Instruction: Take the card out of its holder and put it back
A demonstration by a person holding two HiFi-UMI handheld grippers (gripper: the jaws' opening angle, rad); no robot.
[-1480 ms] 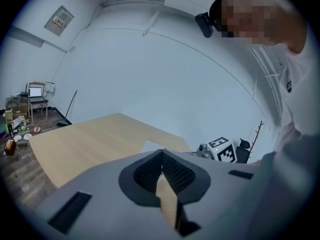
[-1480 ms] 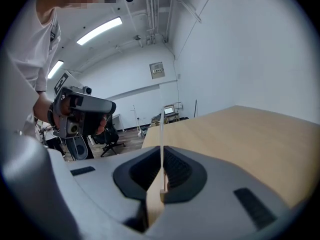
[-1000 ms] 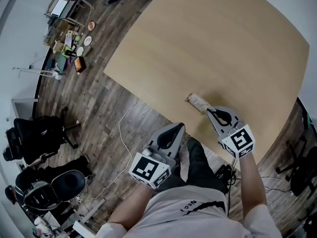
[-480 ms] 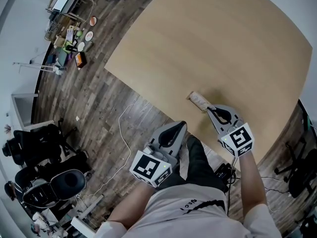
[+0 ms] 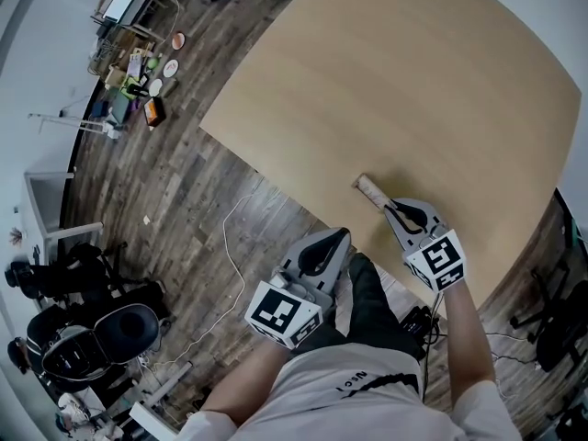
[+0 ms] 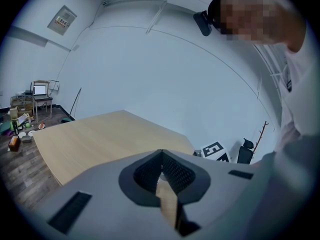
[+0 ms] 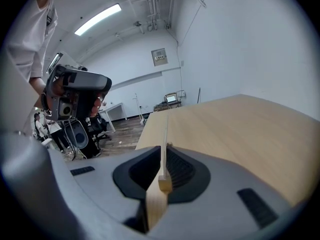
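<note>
Right gripper (image 5: 387, 206), lower right of head view, jaws clamped on thin pale card (image 7: 164, 144), edge-on at light wooden table's (image 5: 413, 81) near edge; small wooden holder block (image 7: 165, 185) at card's base; left gripper (image 5: 338, 237) jaws together, empty, off-table; best brace holder, pull card straight along slot.

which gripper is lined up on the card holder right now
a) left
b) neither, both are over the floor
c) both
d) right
d: in the head view the right gripper points at the card holder on the table, and its own view shows the card edge-on between its fingers. The left gripper sits back at the table's edge, holding nothing.
</note>
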